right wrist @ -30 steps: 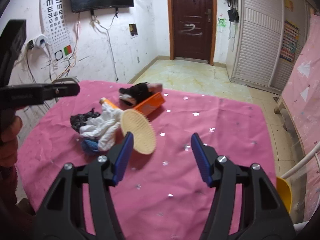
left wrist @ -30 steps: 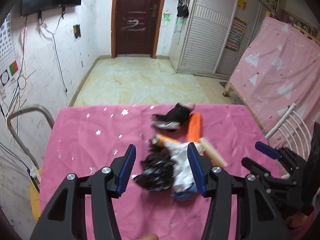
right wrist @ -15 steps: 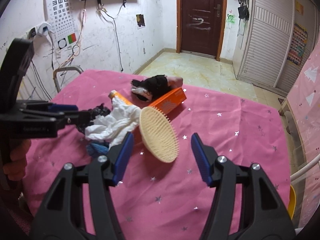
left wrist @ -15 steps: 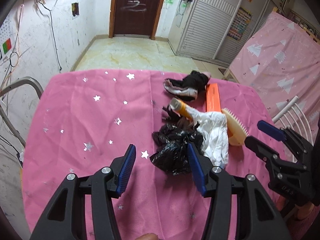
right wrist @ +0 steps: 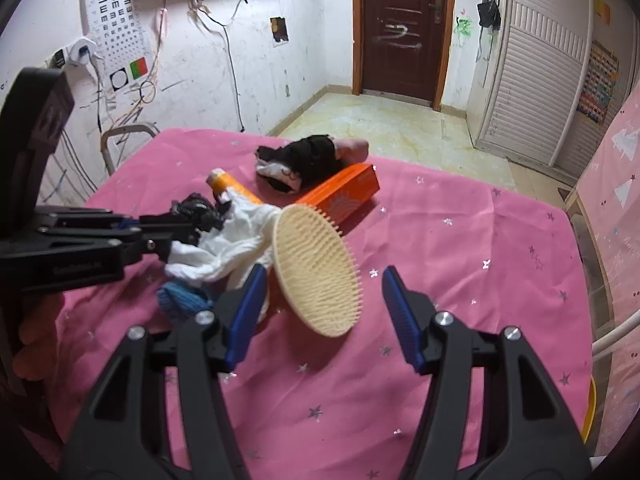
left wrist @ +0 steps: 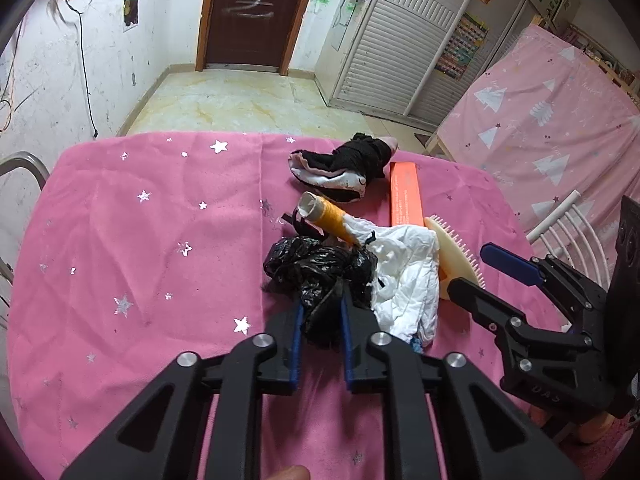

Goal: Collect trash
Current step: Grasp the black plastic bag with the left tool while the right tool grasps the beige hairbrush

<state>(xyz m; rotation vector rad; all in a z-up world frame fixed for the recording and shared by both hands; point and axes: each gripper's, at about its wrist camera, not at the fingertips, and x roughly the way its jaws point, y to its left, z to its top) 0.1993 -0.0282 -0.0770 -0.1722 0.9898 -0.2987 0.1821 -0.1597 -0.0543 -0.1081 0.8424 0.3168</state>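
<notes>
Now grips the near edge of the black bag (left wrist: 316,264) with the left gripper (left wrist: 320,304); blue pads drawn in tight against crumpled plastic, where half a second ago stood wide apart above it. Means the first piece of trash taken, though not yet lifted: still lies on the pink cloth (left wrist: 140,240), touching the white wad (left wrist: 408,276) on its right and the orange-wrapped roll (left wrist: 326,214) behind.

Holds the right gripper (right wrist: 323,280) spread open with nothing between the pads, low over the cream brush (right wrist: 316,268), much as before, only nearer. Looks poised either to steady the pile or to take the next piece. Worth watching for the wad dragging along with the bag, given how closely pressed together.

Further back: orange box (left wrist: 406,196) flat on the cloth, black sock (left wrist: 348,164) beyond it, something blue and knitted (right wrist: 180,300) tucked under the wad. No bin in view in either camera, so no telling where the trash goes.

As for writing: white print down the orange box, too small to read. Large E shapes in shrinking rows on the eye chart (right wrist: 108,8). A white scrawl like a 2 on the door (right wrist: 394,32). Embossed letters on the right gripper body, seen upside down, perhaps "DAS"; a line on the left gripper body too blurred to make out.
</notes>
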